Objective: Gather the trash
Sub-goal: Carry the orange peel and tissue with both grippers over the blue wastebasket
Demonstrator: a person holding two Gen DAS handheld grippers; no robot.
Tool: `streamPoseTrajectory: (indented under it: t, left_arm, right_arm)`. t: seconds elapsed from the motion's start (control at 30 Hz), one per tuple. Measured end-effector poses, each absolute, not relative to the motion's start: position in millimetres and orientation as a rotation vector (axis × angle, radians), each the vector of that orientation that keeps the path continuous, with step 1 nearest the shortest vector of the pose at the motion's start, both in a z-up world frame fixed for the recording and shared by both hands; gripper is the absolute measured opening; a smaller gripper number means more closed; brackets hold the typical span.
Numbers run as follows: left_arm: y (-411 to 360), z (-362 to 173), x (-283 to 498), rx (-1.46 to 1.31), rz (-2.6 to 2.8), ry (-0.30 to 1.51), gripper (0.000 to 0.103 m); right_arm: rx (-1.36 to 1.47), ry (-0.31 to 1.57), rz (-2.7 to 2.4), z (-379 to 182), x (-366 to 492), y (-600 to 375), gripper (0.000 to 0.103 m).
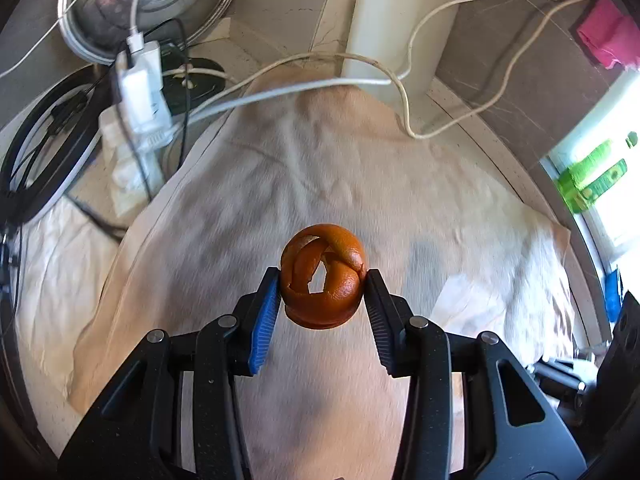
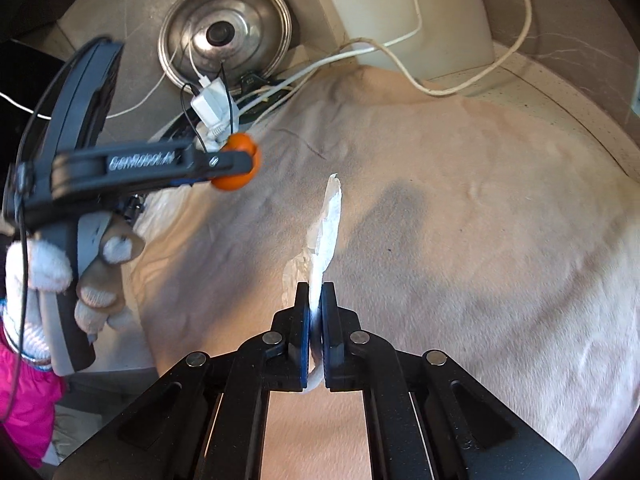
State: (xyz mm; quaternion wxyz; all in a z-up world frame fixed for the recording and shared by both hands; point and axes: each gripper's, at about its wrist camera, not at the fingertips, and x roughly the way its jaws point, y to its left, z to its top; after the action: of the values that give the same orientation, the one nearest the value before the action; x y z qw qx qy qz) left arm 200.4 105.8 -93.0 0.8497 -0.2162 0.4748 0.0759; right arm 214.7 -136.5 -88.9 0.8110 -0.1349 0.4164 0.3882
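Left gripper clamps an orange peel; right gripper pinches a tissue, both above a beige cloth beside cables and a steel lid.

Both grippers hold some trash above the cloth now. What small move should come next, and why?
Probably carry both away toward a bin; none shows in either view. The left gripper clamps the orange peel, the right gripper is shut on the tissue, and both hang clear of the cloth.
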Motion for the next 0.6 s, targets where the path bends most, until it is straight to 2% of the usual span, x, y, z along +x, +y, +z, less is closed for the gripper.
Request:
streamPoseTrajectory:
  t: [0.6]
  left_arm:
    - [82.6, -104.9, 92.5, -0.386, 0.075, 1.035, 0.043]
  right_arm:
    - [-0.205, 0.858, 0.746, -96.0, 143.8, -174.4, 0.003]
